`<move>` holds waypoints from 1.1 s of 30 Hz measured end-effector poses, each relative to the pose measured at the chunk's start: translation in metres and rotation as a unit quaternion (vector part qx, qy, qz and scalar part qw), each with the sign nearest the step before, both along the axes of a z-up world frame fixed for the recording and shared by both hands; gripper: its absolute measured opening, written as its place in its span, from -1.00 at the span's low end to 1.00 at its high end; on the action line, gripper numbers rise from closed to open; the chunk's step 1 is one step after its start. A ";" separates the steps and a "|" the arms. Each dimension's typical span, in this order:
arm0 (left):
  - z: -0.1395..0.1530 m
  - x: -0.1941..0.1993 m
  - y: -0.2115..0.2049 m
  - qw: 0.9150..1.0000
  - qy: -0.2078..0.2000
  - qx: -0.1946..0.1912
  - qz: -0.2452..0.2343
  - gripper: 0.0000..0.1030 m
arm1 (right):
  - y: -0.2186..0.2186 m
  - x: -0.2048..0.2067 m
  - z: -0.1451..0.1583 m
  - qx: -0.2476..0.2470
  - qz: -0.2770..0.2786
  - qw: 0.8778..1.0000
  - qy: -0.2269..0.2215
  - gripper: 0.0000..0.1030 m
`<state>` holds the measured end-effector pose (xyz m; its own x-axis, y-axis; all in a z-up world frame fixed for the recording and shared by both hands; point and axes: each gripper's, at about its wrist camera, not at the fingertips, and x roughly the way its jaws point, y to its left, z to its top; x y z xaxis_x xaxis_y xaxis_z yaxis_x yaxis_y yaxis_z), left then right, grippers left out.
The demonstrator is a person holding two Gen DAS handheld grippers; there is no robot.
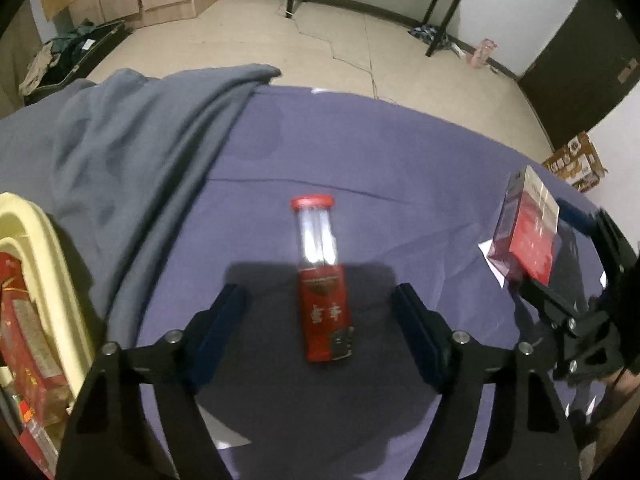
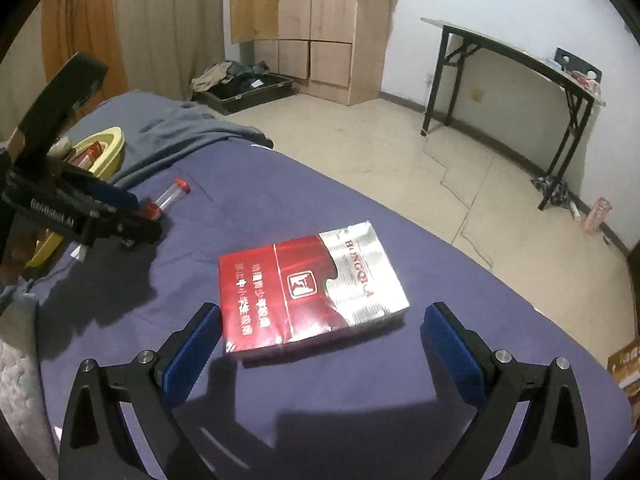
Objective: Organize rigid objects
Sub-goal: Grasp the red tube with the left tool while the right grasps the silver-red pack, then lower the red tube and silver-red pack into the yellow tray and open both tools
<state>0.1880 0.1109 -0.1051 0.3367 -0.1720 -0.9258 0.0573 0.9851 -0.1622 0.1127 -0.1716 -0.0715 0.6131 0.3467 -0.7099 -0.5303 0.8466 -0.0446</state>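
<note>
A clear tube with a red cap and red label (image 1: 322, 276) lies on the purple sheet, its lower end between my left gripper's (image 1: 320, 296) open fingers. It also shows in the right wrist view (image 2: 166, 199). A red and silver cigarette box (image 2: 312, 288) lies flat on the sheet just ahead of my right gripper (image 2: 320, 316), which is open and empty. The box shows at the right of the left wrist view (image 1: 528, 232), with the right gripper (image 1: 560, 252) around it.
A yellow basket (image 1: 48, 264) with red packets stands at the left; it also shows in the right wrist view (image 2: 106, 146). A grey blanket (image 1: 140, 152) is bunched at the back left. The bed's far edge drops to the floor.
</note>
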 end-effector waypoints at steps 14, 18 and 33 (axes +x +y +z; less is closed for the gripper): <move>0.029 -0.034 0.023 0.999 -0.037 -0.011 0.018 -0.53 | 0.057 -0.003 0.009 -0.015 0.006 1.000 -0.002 0.79; 0.092 -0.069 0.085 0.995 -0.084 -0.031 0.049 -0.53 | 0.095 -0.024 0.052 0.015 0.047 0.999 0.002 0.80; 0.075 -0.125 0.273 0.992 -0.019 0.068 0.103 -0.53 | 0.376 -0.035 0.060 -0.087 0.194 0.977 0.030 0.80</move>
<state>0.0631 0.3842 -0.0297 0.3865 0.0298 -0.9218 -0.1450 0.9890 -0.0288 0.0773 0.2048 -0.0118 0.4153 0.4160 -0.8090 -0.8156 0.5641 -0.1286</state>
